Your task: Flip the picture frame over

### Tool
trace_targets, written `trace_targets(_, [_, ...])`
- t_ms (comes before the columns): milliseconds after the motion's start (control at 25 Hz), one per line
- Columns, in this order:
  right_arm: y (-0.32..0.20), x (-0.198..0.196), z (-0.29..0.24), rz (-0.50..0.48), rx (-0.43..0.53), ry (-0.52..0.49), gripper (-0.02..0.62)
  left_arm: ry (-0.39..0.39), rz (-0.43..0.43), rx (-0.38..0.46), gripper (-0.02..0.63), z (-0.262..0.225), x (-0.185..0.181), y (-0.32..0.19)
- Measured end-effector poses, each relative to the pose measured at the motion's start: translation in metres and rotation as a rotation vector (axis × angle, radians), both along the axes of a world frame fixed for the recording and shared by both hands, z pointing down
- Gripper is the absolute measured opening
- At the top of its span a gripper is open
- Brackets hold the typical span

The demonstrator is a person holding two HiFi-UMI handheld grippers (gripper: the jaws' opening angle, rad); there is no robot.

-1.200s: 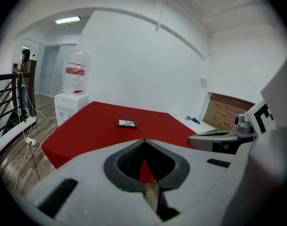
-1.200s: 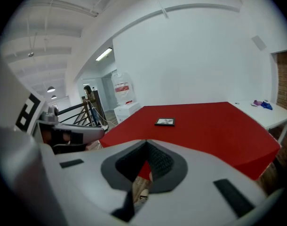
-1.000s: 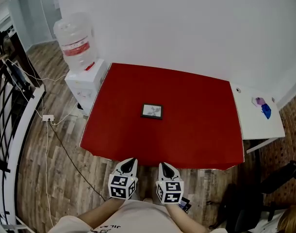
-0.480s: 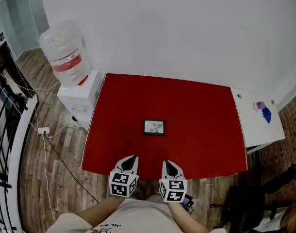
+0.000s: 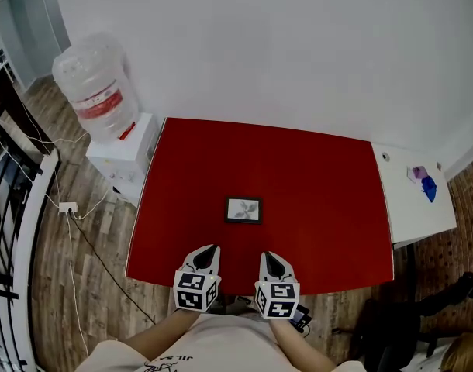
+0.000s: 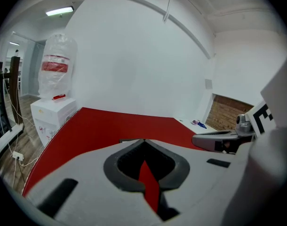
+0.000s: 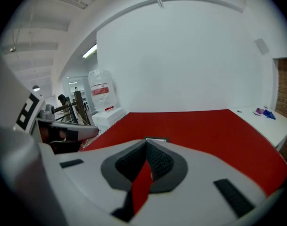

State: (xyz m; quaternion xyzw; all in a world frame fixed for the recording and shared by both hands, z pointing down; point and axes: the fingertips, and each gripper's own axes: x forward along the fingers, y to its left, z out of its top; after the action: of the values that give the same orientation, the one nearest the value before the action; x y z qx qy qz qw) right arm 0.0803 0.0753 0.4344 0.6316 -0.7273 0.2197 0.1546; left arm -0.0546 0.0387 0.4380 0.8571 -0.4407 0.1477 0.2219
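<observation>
Tabletop [image 5: 322,208] by white wall [image 5: 260,53] holds picture frame [image 5: 243,209]; left tongs [image 5: 208,249], right tongs [image 5: 268,256] pressed together.

open: red table [image 5: 322,239] all round picture frame [image 5: 243,209] | flanks: water cooler [image 5: 97,91] left, white side table [image 5: 411,208] right

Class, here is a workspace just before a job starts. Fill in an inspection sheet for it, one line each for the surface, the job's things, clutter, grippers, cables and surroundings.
Surface: red table, set against a white wall.
Job's things: picture frame lies flat near the table's middle, picture side up, untouched.
Clutter: small purple and blue items on the white side table to the right.
Grippers: left gripper and right gripper at the table's near edge, both shut and empty.
Cables: cables and a power strip on the wood floor, left.
Surroundings: water dispenser left of the table; black railing beyond it.
</observation>
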Motion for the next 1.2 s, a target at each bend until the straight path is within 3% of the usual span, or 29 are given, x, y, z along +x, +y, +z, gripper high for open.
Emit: trace_targets(1200, [-0.064, 0.008, 0.033, -0.042, -0.059, 0.004, 0.005, -0.054, -0.060, -0.048, 0.006, 0.031, 0.006, -0.062])
